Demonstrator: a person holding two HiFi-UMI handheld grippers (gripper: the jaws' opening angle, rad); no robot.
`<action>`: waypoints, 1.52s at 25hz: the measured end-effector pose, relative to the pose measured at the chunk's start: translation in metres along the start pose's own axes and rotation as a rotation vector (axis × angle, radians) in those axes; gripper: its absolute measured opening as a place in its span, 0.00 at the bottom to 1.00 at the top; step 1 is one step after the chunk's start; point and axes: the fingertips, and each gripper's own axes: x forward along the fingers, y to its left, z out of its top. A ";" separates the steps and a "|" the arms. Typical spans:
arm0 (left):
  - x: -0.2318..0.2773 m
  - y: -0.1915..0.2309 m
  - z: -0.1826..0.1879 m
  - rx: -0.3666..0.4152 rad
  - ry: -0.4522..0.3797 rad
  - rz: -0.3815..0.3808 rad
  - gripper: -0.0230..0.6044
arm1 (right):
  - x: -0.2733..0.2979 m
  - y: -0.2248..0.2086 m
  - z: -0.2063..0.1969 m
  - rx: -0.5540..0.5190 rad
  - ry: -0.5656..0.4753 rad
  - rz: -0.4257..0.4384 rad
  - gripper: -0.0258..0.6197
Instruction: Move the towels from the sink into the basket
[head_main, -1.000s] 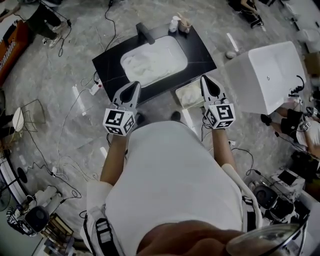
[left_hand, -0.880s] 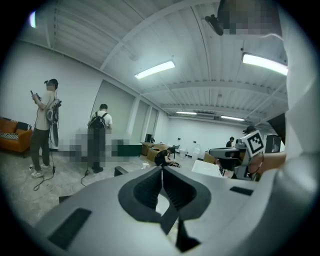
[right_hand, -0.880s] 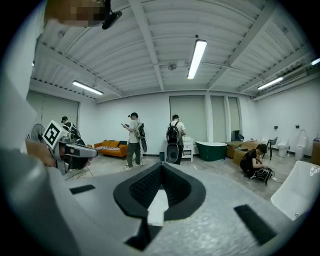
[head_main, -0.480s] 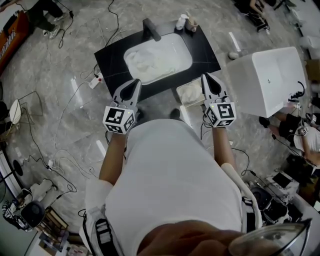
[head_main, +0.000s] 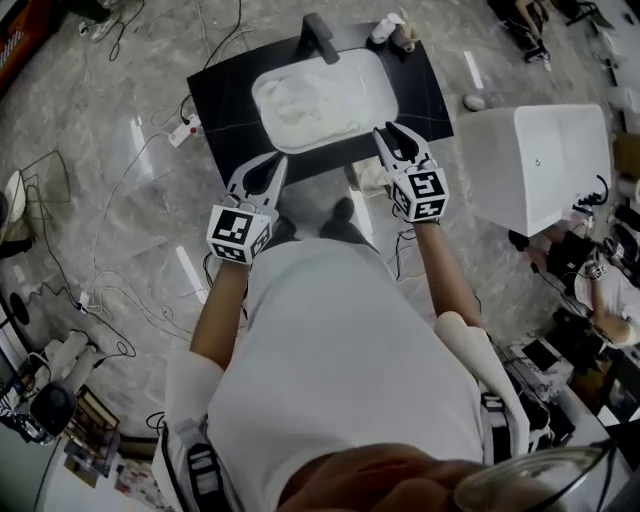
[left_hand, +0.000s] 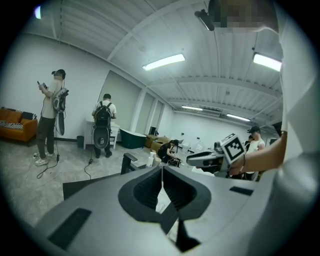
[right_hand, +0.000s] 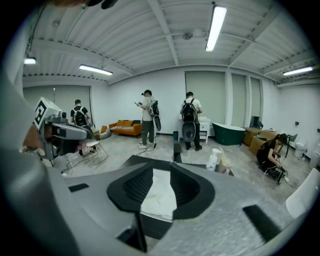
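Towels: white heap in sink. Right tool: jaws just been opening, slightly apart, empty; best widened further before descending onto heap. Left tool: jaws together, empty.

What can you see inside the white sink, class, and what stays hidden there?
Crumpled white towels lie in the sink, filling most of it. The sink's bottom beneath them is covered and cannot be seen.

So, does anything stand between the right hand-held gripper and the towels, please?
Nothing visible does. The right hand-held gripper, jaws just opened a little and empty, points across the counter at the towels in the sink.
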 end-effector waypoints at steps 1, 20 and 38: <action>0.003 0.005 -0.005 -0.007 0.008 0.002 0.05 | 0.016 -0.002 -0.009 0.000 0.025 0.008 0.22; 0.050 0.073 -0.106 -0.079 0.114 -0.024 0.05 | 0.272 0.013 -0.200 -0.051 0.470 0.121 0.65; 0.056 0.125 -0.186 -0.147 0.194 -0.003 0.05 | 0.390 -0.038 -0.309 0.099 0.716 0.072 0.65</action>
